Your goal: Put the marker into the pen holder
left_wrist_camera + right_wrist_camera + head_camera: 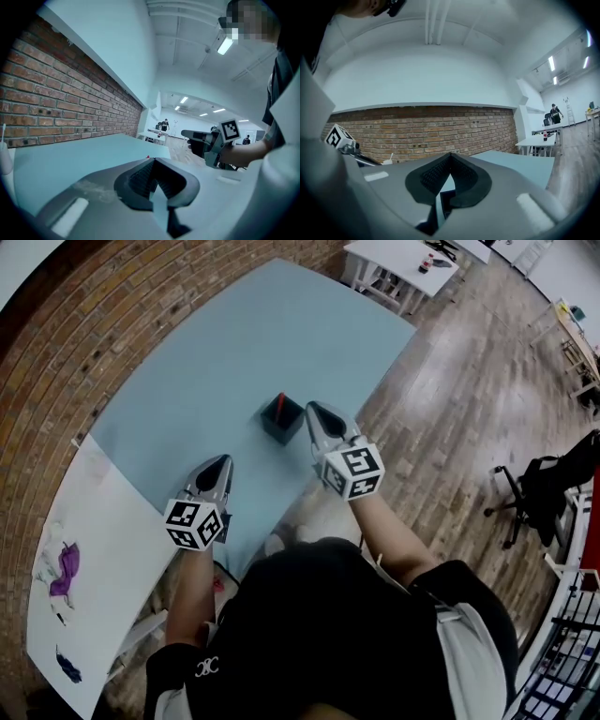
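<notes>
Forward beside pen holder [281, 420], right claw [312, 412]

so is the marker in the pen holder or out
In: the red marker sticks up from inside the dark pen holder.

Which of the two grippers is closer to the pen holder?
The right gripper: its tips sit just beside the pen holder, which has the red marker in it. The left gripper is farther back, near the edge of the table.

wall: brick [141, 315]; floor: wood planks [450, 381]; table: pale blue [234, 352]
</notes>
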